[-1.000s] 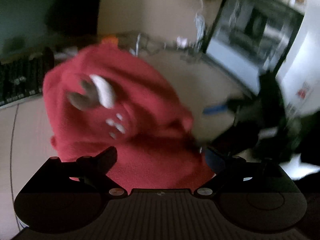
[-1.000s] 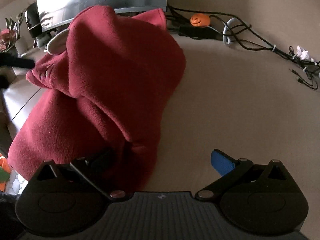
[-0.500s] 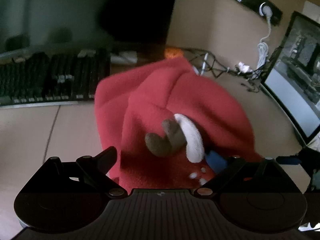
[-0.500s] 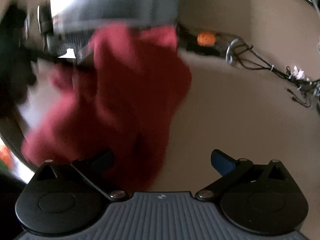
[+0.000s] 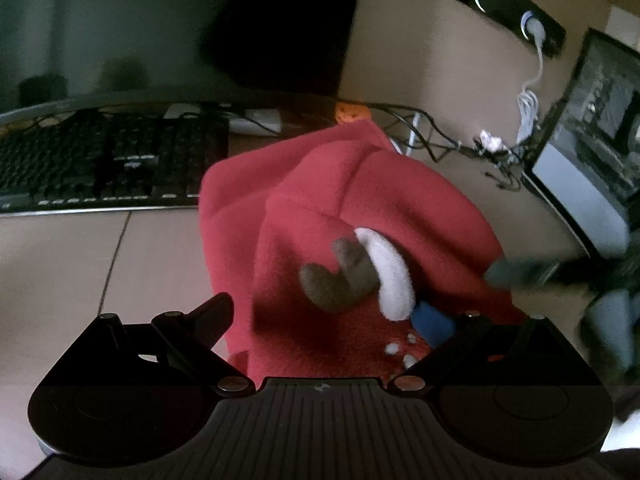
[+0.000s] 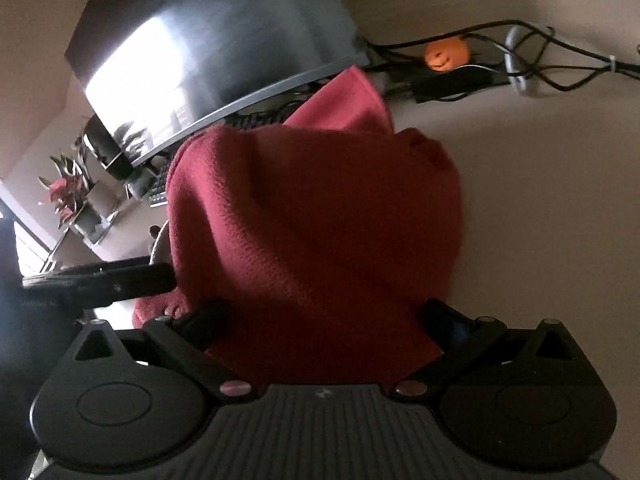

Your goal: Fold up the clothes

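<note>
A red fleece garment (image 5: pixel 360 200) lies bunched on the beige desk (image 5: pixel 80 264). It carries a brown antler patch (image 5: pixel 340 280) and a white patch (image 5: pixel 390 272). My left gripper (image 5: pixel 326 318) is open, with the fleece heaped between its wide-spread fingers. In the right wrist view the same garment (image 6: pixel 320 220) fills the middle. My right gripper (image 6: pixel 324 316) is open too, its fingers on either side of the cloth's near edge. The left gripper (image 6: pixel 100 280) shows as a dark bar at the garment's left. The right gripper (image 5: pixel 520 272) is a blur at the right edge.
A black keyboard (image 5: pixel 100 164) lies behind the garment on the left. A monitor (image 6: pixel 208 48) stands close behind the cloth. An orange pumpkin figure (image 6: pixel 446 54) and tangled cables (image 6: pixel 540 64) sit along the back wall. A potted plant (image 6: pixel 68 196) is at far left.
The right gripper has moved in over the garment, so the cloth now sits between both its fingers. The left view swung left, then settled on the antler patch.
</note>
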